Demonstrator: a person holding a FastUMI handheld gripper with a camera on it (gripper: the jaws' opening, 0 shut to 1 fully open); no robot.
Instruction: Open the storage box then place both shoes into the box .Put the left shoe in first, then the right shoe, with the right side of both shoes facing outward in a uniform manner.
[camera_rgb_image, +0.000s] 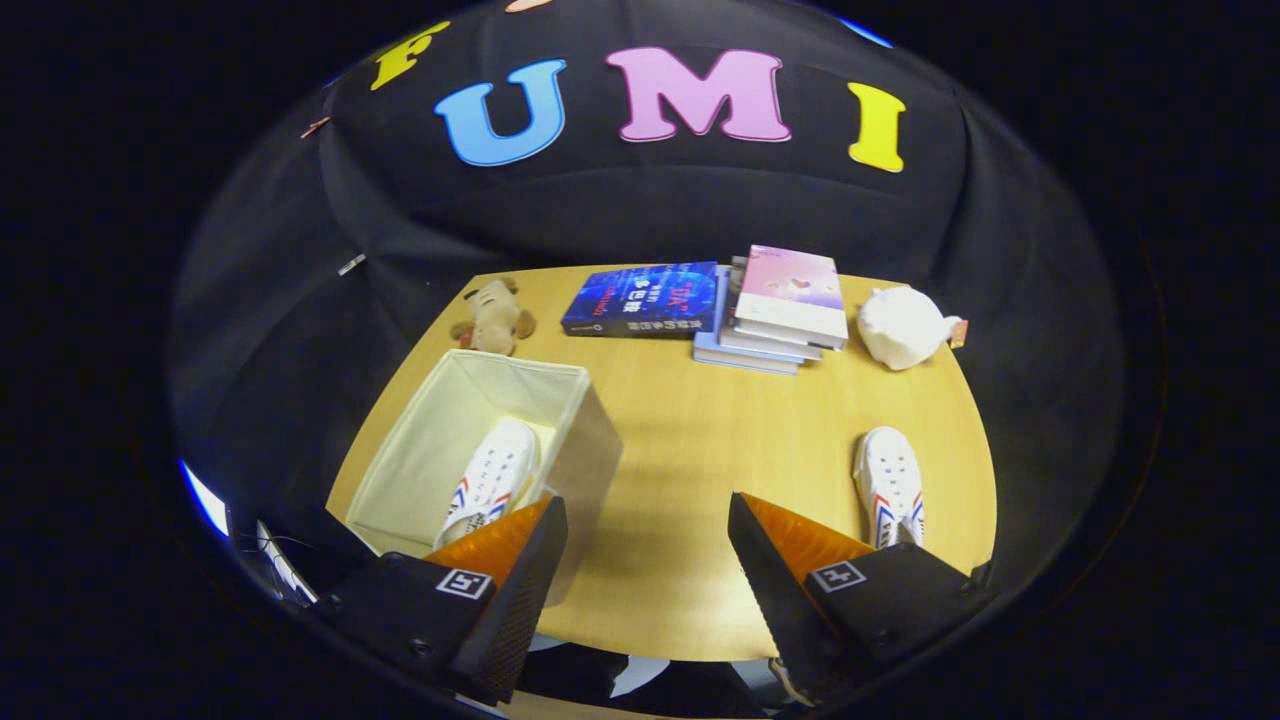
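Gaping fingers above bare table

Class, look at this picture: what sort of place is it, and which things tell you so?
Probably a staged booth for a tidying task, not a lived-in room: black cloth wall, a wooden table with an open storage box, shoes and books. The tongs hang open.

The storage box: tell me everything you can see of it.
The storage box is a cream, fabric-looking open-topped bin with straight walls and no lid in sight. It stands upright on the wooden table, ahead of the gripper's left finger, near the plush toy. One white shoe with red and blue stripes lies inside on its floor, toe pointing away. The gripper's fingers are spread open, holding nothing; whether the left finger touches the box is unclear.
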